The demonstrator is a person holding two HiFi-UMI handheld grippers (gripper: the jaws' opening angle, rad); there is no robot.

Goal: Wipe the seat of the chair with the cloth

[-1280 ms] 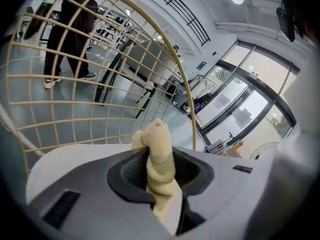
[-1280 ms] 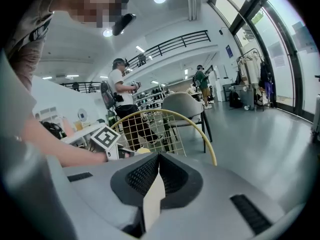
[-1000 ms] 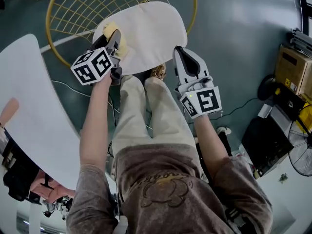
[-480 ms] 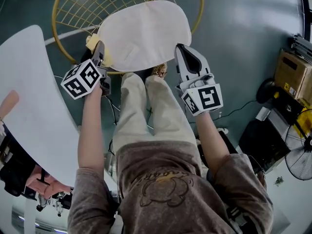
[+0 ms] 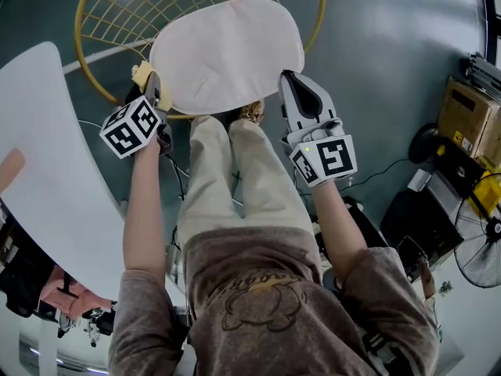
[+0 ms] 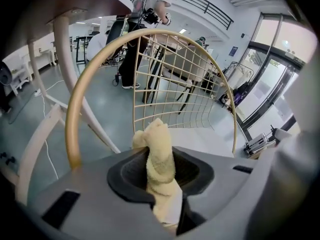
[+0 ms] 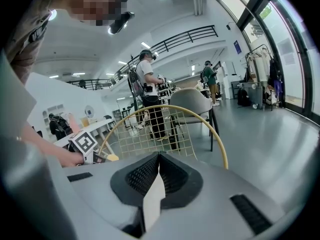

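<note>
Yellow cloth (image 5: 142,74), clenched in your left gripper (image 5: 153,89), has slid off the seat (image 5: 227,53) at upper left; right gripper (image 5: 295,91) is pinched together, empty. Swing back.

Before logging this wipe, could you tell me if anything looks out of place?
Nothing stands out: the seat lies flat with no spill, and the cloth sits bunched in the left gripper off its left edge.

The head camera looked steeply down from above the chair (image 5: 227,53). Both gripper views sat low and close beside it, facing its wire back (image 6: 175,79), which all three views shared.
</note>
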